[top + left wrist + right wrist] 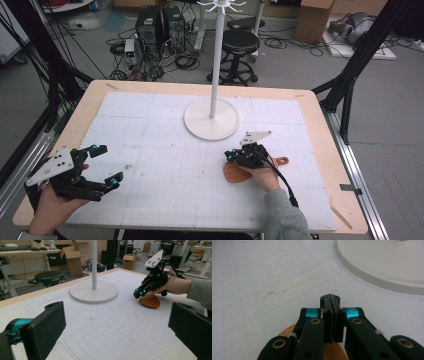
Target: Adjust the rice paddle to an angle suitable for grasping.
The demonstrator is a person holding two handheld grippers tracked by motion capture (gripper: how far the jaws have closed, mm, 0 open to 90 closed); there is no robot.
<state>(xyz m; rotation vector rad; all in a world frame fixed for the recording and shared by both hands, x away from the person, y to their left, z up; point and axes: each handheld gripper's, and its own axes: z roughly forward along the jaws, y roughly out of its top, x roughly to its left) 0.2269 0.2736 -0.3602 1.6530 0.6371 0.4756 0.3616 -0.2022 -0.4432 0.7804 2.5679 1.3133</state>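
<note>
So far, the right gripper (pixel 231 156), jaws pressed together on nothing, hovers over the wooden board (pixel 235 173) lying flat, not yet grasped, while the left gripper (pixel 107 165) waits spread wide.

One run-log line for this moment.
left tongs: open, empty | right tongs: shut, above wooden board | board: flat on mat near stand base

My left gripper (pixel 102 171) and right gripper (pixel 236 154) are black linkages with teal collars and brass-coloured pivot screws. Each carries a grey three-cornered plate dotted with holes. A black cable trails from the right one over my grey sleeve (pixel 285 216).
</note>
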